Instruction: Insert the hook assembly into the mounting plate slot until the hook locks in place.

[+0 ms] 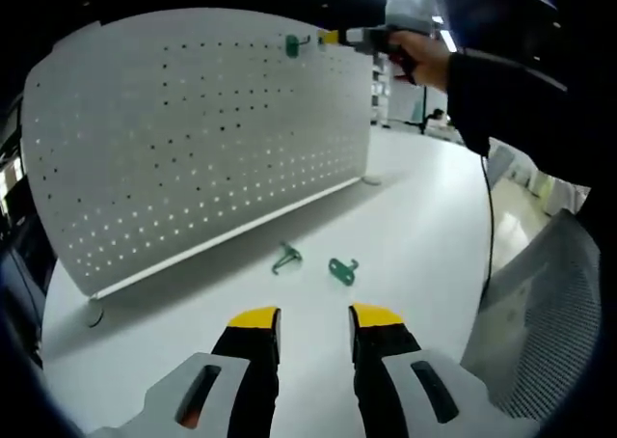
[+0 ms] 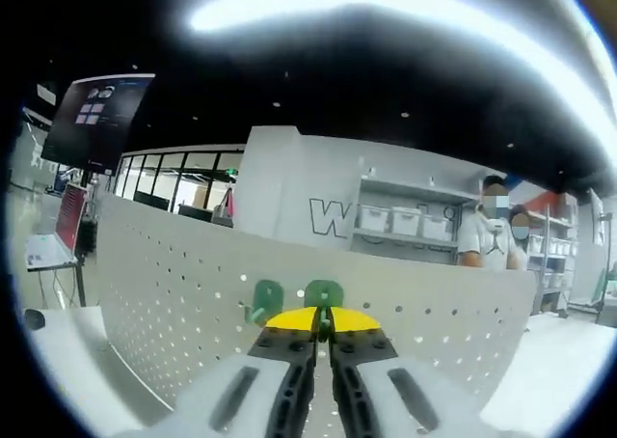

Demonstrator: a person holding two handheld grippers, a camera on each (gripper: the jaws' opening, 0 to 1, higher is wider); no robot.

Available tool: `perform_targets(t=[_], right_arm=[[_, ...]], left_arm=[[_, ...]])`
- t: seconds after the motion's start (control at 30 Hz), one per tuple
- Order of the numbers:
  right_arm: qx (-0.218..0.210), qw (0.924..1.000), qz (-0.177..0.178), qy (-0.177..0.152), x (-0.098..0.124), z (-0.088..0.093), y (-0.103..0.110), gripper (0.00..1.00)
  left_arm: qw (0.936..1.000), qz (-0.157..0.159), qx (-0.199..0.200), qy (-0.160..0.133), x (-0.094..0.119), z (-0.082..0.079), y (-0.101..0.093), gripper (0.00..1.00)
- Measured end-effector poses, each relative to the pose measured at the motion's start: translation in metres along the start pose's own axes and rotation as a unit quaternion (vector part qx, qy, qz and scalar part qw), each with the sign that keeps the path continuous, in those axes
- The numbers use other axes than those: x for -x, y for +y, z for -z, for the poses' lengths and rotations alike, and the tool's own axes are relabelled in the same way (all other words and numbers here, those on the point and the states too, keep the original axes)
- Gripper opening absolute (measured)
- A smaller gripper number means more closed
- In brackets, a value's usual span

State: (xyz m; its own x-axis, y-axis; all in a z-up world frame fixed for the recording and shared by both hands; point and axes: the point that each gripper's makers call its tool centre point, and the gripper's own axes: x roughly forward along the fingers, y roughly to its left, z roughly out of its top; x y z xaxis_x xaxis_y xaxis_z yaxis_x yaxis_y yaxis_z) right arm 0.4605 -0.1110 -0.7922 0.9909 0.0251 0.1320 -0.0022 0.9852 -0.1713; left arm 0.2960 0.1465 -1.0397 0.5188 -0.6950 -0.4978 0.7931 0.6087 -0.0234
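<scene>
A white pegboard (image 1: 193, 149) stands upright on the white table (image 1: 424, 216). Two green hooks (image 1: 286, 257) (image 1: 342, 269) lie loose on the table in front of it. My left gripper (image 1: 315, 322) hovers open just short of them, with nothing between its jaws. High at the board's top edge, a hand holds my right gripper (image 1: 333, 38) against a green hook (image 1: 292, 44). In the right gripper view, the right gripper (image 2: 323, 319) is shut on a green hook plate (image 2: 324, 291) pressed at the pegboard (image 2: 174, 293). A second green hook (image 2: 265, 298) sits on the board just left of it.
The person's dark sleeve (image 1: 501, 81) reaches across the upper right. A grey mesh chair (image 1: 549, 332) stands off the table's right edge. Behind the board are shelves with bins (image 2: 405, 221), two people (image 2: 487, 235) and a wall screen (image 2: 96, 120).
</scene>
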Motion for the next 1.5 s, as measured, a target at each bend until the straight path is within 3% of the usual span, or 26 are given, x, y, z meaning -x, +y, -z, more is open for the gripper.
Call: perform_targets(t=[1.1, 1.5], right_arm=[[0.000, 0.9997, 0.017, 0.015, -0.017, 0.016, -0.004, 0.01], [0.029, 0.9991, 0.020, 0.022, -0.018, 0.019, -0.003, 0.02]], left_arm=[[0.9999, 0.009, 0.011, 0.001, -0.001, 0.001, -0.001, 0.28], [0.9998, 0.012, 0.013, 0.001, -0.002, 0.001, -0.003, 0.28]])
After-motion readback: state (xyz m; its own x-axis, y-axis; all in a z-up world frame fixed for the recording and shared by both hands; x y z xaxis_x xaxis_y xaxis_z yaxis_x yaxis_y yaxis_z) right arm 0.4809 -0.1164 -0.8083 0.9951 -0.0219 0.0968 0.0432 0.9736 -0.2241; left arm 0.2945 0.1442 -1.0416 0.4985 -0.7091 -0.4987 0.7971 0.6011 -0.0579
